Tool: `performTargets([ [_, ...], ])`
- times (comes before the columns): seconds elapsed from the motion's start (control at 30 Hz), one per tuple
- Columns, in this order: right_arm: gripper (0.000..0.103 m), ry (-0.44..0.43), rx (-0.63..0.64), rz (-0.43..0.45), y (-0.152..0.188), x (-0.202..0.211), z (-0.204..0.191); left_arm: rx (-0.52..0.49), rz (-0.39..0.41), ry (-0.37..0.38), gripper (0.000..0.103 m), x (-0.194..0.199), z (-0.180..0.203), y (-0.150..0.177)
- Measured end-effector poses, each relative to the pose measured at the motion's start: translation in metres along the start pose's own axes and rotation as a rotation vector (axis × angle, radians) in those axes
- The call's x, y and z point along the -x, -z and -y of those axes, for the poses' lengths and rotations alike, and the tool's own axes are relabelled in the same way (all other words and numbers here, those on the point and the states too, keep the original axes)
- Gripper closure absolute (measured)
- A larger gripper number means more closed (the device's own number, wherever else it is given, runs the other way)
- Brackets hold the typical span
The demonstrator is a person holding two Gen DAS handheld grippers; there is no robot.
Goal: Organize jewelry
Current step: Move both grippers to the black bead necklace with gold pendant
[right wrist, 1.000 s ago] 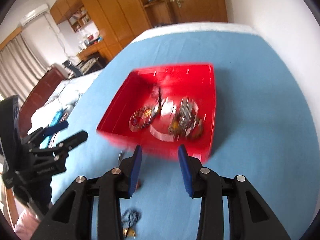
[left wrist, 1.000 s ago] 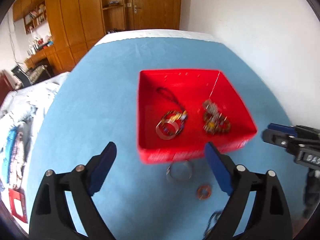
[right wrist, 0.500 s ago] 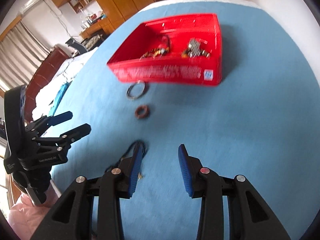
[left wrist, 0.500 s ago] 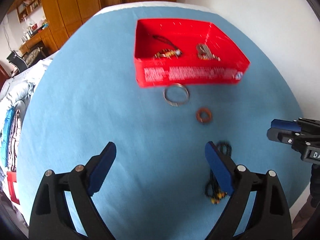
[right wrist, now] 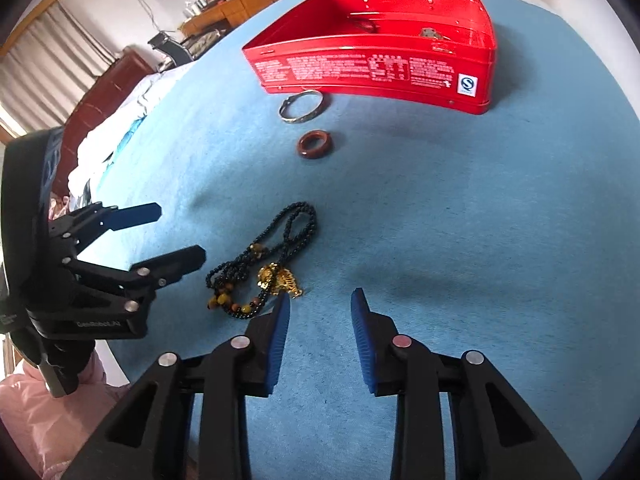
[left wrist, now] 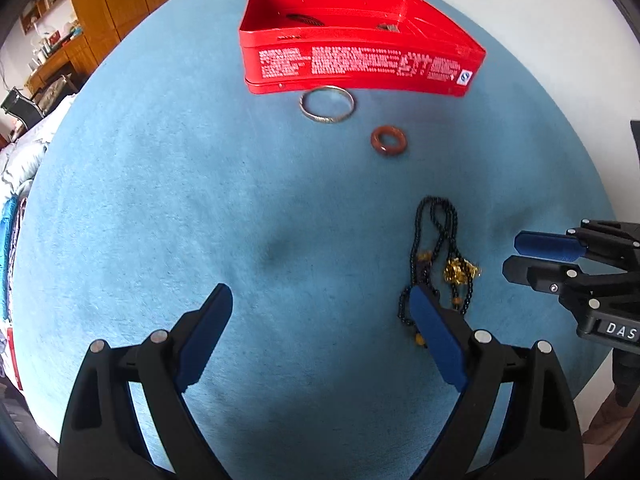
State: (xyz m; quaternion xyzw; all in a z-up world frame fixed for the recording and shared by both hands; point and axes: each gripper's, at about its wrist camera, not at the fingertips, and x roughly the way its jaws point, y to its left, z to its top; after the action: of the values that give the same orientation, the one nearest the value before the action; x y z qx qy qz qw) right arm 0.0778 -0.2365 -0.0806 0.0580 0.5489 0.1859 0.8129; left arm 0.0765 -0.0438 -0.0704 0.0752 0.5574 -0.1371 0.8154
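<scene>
Blue-padded left tongs [left wrist: 320, 312] wide apart, empty, right tongs [right wrist: 320, 312] closing, empty.

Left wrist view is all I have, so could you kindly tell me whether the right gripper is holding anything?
Observer: No. The right gripper has only the blue cloth between its jaws, which are closing. The black bead necklace lies just beyond its left finger, outside the jaws.
Operator: Thank you. My own finger covers the necklace's near end; what is there?
Observer: Several amber beads strung among the black ones, close beside the gold pendant.
</scene>
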Motion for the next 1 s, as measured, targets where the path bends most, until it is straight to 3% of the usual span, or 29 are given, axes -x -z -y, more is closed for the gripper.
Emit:
performTargets([
  [0.37,0.072,-0.004,0.009,-0.01,0.0,-0.002,-0.001,-0.053,-0.021,-0.04,0.015,-0.012,0.019,-0.004],
  [0.53,0.071,-0.02,0.006,-0.015,-0.002,-0.004,-0.001,-0.084,-0.037,-0.043,0.05,-0.016,0.019,-0.004],
  [0.57,0.071,-0.022,0.006,-0.015,-0.003,-0.004,-0.001,-0.084,-0.04,-0.076,0.056,-0.017,0.017,-0.004],
  [0.7,0.071,-0.034,0.021,-0.017,-0.006,-0.007,-0.005,-0.05,-0.03,-0.101,0.066,-0.016,0.003,-0.01],
  [0.77,0.071,-0.04,0.033,-0.024,-0.006,-0.009,-0.008,-0.021,-0.021,-0.124,0.066,-0.016,-0.004,-0.012],
  [0.87,0.071,-0.045,0.038,-0.031,-0.006,-0.012,-0.01,-0.012,-0.027,-0.07,0.067,-0.015,-0.005,-0.012],
  [1.0,0.071,-0.036,0.016,-0.025,-0.009,-0.011,-0.005,-0.05,-0.038,0.017,0.044,-0.015,0.017,-0.011],
])
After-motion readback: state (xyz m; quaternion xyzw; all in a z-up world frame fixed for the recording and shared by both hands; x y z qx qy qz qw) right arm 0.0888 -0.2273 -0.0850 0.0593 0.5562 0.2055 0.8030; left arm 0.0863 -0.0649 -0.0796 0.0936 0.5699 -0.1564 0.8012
